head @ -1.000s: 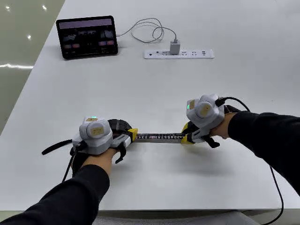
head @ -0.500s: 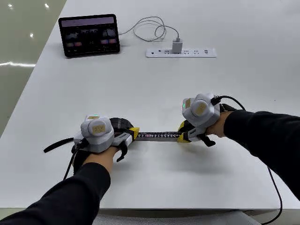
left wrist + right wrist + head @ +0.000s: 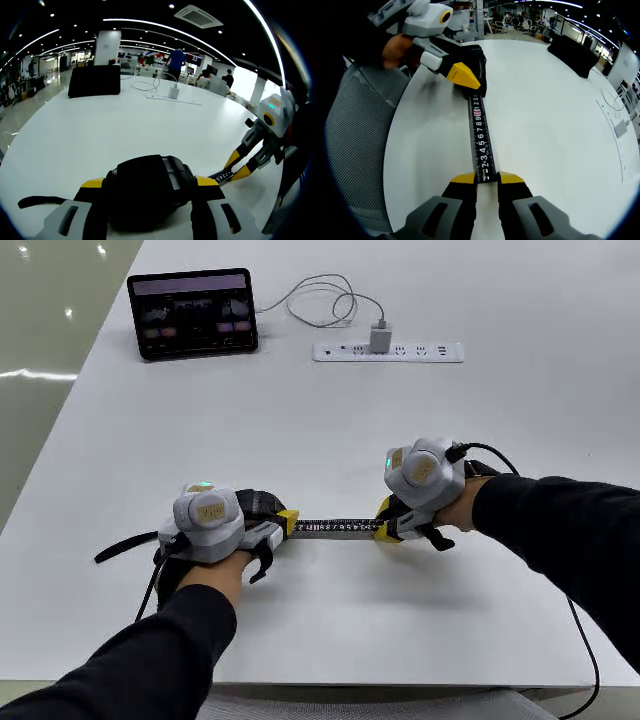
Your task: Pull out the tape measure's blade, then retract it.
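The black tape measure case (image 3: pixel 255 507) rests on the white table (image 3: pixel 330 430), with my left gripper (image 3: pixel 272 528) shut around it. In the left gripper view the case (image 3: pixel 150 192) sits between the yellow-tipped fingers (image 3: pixel 92 183). A short stretch of blade (image 3: pixel 335 528) runs right from the case to my right gripper (image 3: pixel 383 531), which is shut on the blade's end. In the right gripper view the numbered blade (image 3: pixel 479 132) leads from the right gripper (image 3: pixel 487 178) up to the case (image 3: pixel 474 59) and the left gripper (image 3: pixel 462 75).
A dark tablet (image 3: pixel 192 313) stands at the back left. A white power strip (image 3: pixel 388 351) with a charger and looped cable lies at the back middle. The case's black strap (image 3: pixel 125 547) trails left. A mesh chair (image 3: pixel 355 150) sits at the table's near edge.
My right gripper has moved left toward the case with the blade's end in it, and the exposed blade is shorter. The left gripper has held still on the case.
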